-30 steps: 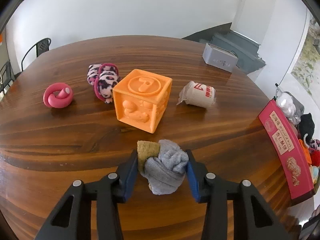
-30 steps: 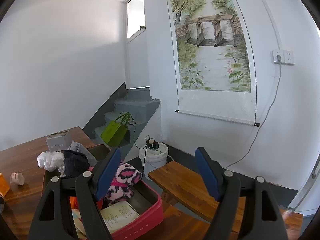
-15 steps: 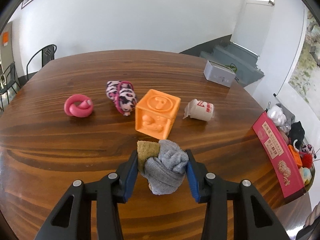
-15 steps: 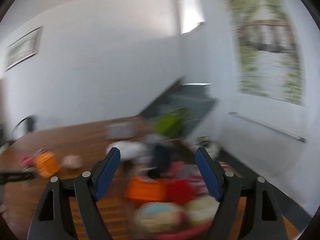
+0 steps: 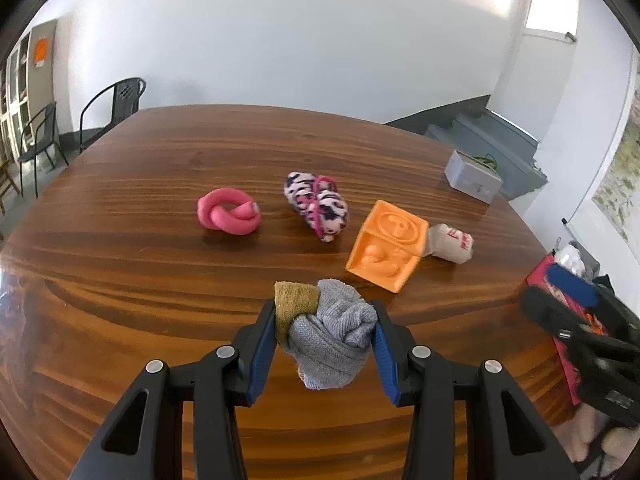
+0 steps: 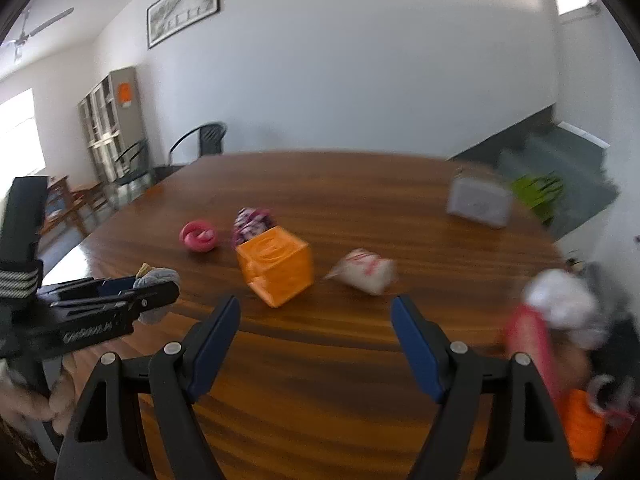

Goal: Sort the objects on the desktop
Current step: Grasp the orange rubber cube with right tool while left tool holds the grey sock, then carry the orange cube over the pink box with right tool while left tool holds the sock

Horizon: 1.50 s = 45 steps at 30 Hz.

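Note:
My left gripper (image 5: 326,330) is shut on a rolled grey sock (image 5: 332,340) with a mustard cuff, held above the wooden table (image 5: 160,280). In the right wrist view the same gripper (image 6: 156,292) and grey sock (image 6: 154,280) show at the left. My right gripper (image 6: 316,320) stands open over the table with nothing between its fingers; it appears blurred at the right edge of the left wrist view (image 5: 560,296). On the table lie an orange cube (image 5: 386,246), a pink knot toy (image 5: 228,216), a pink leopard-print sock (image 5: 318,206) and a white rolled sock (image 5: 452,242).
A grey box (image 5: 472,176) sits at the table's far right. A red storage box (image 6: 532,352) with toys and clothes stands off the right edge. Black chairs (image 5: 108,112) stand beyond the far left side. A hand (image 6: 32,400) holds the left gripper.
My right gripper has swung left from the red box and wall to face the table. The left gripper has drawn back from the cube, still gripping the grey sock.

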### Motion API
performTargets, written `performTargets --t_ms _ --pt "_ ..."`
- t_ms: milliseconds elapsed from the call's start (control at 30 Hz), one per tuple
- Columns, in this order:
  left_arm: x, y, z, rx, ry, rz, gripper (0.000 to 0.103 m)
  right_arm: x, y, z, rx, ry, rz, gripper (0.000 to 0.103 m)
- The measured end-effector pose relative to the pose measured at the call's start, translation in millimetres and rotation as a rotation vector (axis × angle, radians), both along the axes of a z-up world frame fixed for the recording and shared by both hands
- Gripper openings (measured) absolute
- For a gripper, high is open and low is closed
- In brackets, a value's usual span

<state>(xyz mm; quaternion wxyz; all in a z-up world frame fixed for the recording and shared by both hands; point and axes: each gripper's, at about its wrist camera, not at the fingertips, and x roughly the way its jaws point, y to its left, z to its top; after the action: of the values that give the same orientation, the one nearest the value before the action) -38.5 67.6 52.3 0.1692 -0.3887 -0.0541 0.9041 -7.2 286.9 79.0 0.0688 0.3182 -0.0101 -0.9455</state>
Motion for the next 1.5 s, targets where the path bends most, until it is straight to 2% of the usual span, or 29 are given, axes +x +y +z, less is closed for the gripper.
performTargets --t_ms 133,400,633,800,867,1000,1133,1233,1267,1500 --pt "-2 -5 -1 0.007 -0.009 0.008 0.046 -28 -16 -17 0.001 -0.051 0.048 0.081" --pt "-3 0 -5 -0.003 -0.027 -0.008 0.046 -76 -39 -42 0.096 -0.086 0.098 0.081" --pt "-7 0 -11 -0.007 -0.047 -0.005 0.046 -109 -28 -51 0.054 -0.133 0.126 0.081" --pt "-8 2 -14 -0.014 -0.058 -0.009 0.046 -115 -36 -57 0.074 -0.138 0.162 0.081" --pt "-8 3 -15 -0.016 -0.061 -0.009 0.046 -115 -37 -59 0.05 -0.15 0.182 0.066" --pt "-8 3 -15 -0.013 -0.065 -0.007 0.046 -109 -38 -59 0.057 -0.146 0.171 0.064" --pt "-7 3 -12 -0.008 -0.057 -0.012 0.046 -98 -35 -56 0.022 -0.146 0.149 0.064" --pt "-5 5 -11 -0.008 -0.052 -0.019 0.046 -83 -30 -45 0.004 -0.127 0.131 0.062" --pt "-4 6 -11 -0.009 -0.052 -0.023 0.046 -79 -28 -40 -0.004 -0.12 0.121 0.056" --pt "1 18 -12 -0.023 -0.045 -0.05 0.046 -36 11 -5 -0.074 -0.075 0.023 0.055"
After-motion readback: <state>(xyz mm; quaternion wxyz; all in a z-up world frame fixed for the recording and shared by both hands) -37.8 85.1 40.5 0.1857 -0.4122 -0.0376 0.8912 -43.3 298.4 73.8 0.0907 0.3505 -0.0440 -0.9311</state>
